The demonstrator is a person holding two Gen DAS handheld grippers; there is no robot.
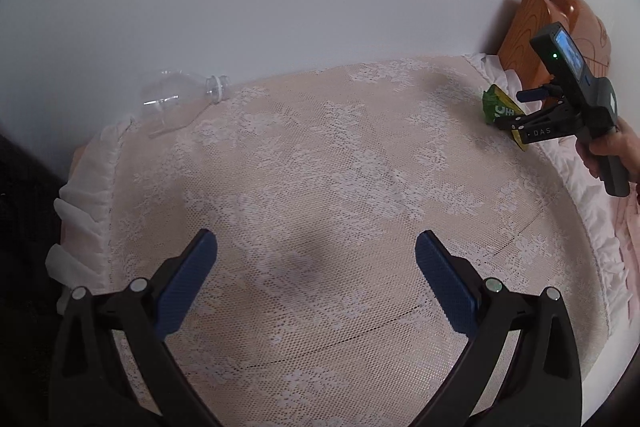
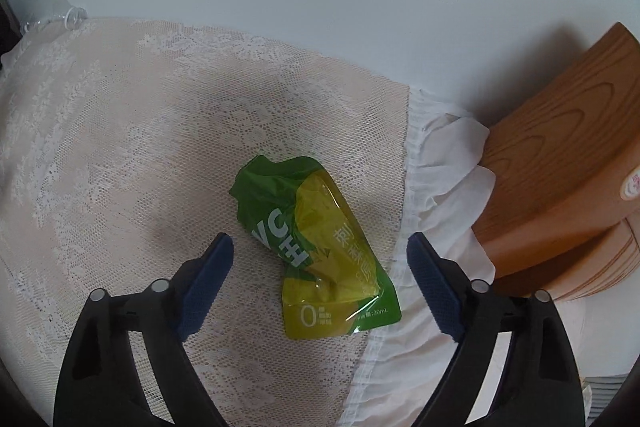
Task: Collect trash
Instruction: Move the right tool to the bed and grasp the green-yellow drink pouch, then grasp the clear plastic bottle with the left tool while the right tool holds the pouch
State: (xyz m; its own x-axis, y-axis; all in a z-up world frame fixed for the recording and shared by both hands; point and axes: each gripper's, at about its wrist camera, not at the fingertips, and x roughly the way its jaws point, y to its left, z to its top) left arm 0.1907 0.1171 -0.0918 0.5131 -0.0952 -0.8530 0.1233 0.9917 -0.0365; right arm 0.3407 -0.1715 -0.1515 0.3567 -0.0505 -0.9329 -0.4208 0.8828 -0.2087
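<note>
Lace cloth (image 2: pixel 120 147), crumpled green-yellow pouch (image 2: pixel 320 251)

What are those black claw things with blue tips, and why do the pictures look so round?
Each claw is a hand-held gripper, and a person holds one in each hand. A small bulgy-lens camera on each looks along its fingers, so everything bends. One picture comes from the left gripper, open over a lace cloth. There you see the right gripper in the person's hand. The other picture comes from the right gripper, open around a green and yellow pouch, not squeezing it. An empty clear bottle lies by the wall.
</note>
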